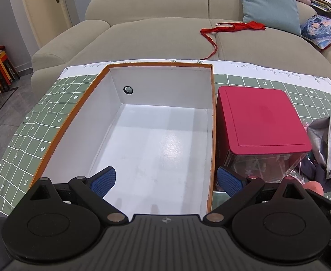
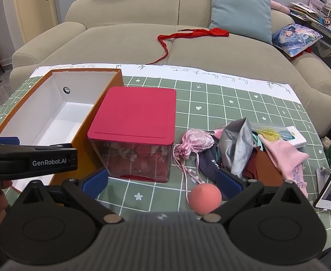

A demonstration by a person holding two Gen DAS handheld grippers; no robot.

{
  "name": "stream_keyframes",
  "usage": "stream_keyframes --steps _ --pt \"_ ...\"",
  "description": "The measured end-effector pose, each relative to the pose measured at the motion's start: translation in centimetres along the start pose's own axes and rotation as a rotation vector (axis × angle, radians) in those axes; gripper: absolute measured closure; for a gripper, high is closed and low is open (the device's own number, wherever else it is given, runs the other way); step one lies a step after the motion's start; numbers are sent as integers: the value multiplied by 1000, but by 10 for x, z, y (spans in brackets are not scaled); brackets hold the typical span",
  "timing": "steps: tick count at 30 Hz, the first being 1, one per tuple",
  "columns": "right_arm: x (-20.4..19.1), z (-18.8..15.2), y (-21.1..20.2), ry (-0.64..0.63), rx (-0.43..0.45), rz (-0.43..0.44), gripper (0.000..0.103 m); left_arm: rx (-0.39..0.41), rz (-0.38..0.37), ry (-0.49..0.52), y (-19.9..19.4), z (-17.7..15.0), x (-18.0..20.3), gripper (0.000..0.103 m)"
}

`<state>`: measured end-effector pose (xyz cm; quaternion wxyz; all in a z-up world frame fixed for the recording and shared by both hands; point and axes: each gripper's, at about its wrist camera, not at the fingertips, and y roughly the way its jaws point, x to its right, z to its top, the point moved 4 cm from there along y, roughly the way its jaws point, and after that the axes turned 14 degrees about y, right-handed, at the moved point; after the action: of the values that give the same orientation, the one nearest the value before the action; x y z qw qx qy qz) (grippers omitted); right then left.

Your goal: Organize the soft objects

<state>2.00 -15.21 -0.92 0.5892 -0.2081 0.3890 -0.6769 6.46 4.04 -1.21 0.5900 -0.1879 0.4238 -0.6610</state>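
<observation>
The soft things lie in a pile (image 2: 251, 155) on the green cloth (image 2: 233, 99), to the right of the red-lidded bin (image 2: 131, 117). In the pile are a pink pouch (image 2: 196, 141), a pink sock (image 2: 287, 158), a silver bag (image 2: 237, 144) and some dark cloth. A pink ball (image 2: 205, 198) sits just in front of the pile, near the right gripper (image 2: 162, 184). That gripper is spread wide and holds nothing. The left gripper (image 1: 166, 181) is spread wide too, with nothing in it, and hangs over the near edge of the orange box (image 1: 59, 131). The box is white inside and has nothing in it. It stands touching the bin. Behind the table is a sofa (image 2: 129, 43) with a red ribbon (image 2: 188, 35) on it.
</observation>
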Motion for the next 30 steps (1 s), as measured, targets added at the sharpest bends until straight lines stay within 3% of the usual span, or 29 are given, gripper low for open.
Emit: stream_keyframes --steps 22,30 --pt "29 15 -16 48 37 4 3 50 -22 20 -33 23 11 0" --pt "60 23 -15 87 34 -17 3 129 -60 52 -51 39 31 0"
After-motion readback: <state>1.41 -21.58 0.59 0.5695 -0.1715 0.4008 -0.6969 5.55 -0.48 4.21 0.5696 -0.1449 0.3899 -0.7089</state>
